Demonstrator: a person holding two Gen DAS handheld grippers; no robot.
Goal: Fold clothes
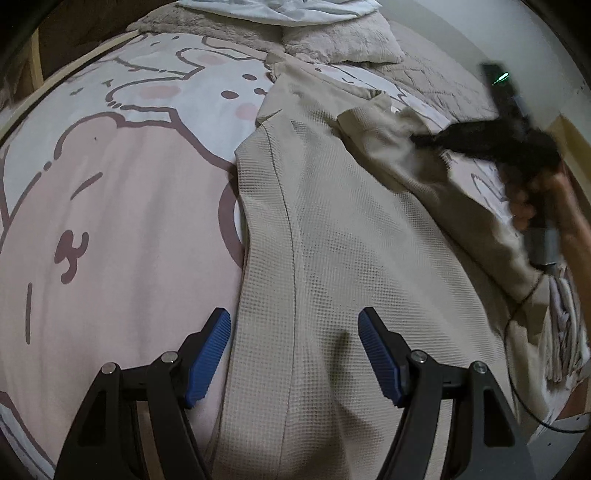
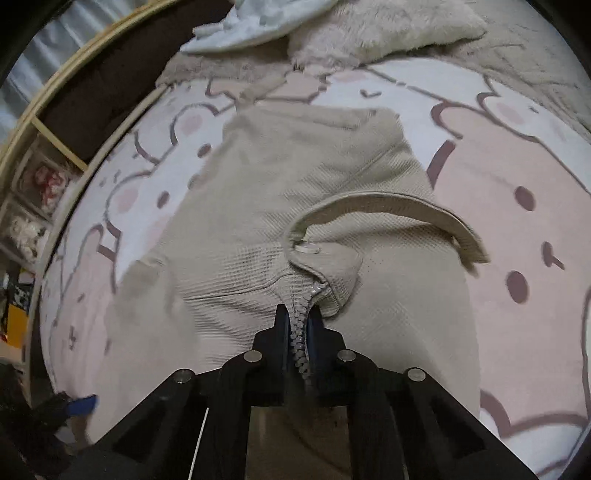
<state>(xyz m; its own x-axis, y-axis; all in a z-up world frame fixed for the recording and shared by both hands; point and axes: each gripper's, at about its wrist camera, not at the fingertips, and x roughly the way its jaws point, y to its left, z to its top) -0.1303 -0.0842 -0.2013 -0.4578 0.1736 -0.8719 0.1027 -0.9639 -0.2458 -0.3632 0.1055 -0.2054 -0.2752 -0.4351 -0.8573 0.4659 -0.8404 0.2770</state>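
A beige waffle-knit zip jacket (image 1: 332, 229) lies spread on a bed with a pink cartoon-bear sheet (image 1: 122, 206). My left gripper (image 1: 294, 354) is open and empty, its blue pads (image 1: 207, 362) held just above the jacket's near part. My right gripper (image 2: 299, 325) is shut on the jacket's (image 2: 295, 177) zipper edge (image 2: 301, 347) near the collar (image 2: 391, 206) and holds that fabric lifted. In the left wrist view the right gripper (image 1: 436, 142) is blurred at the right, pinching cloth.
Fluffy beige pillows (image 1: 343, 44) and a pale blue cloth (image 1: 280, 11) lie at the head of the bed. A wooden bed frame (image 2: 55, 107) and shelves with boxes (image 2: 33, 206) stand at the left. A cable (image 1: 517, 332) hangs at the right.
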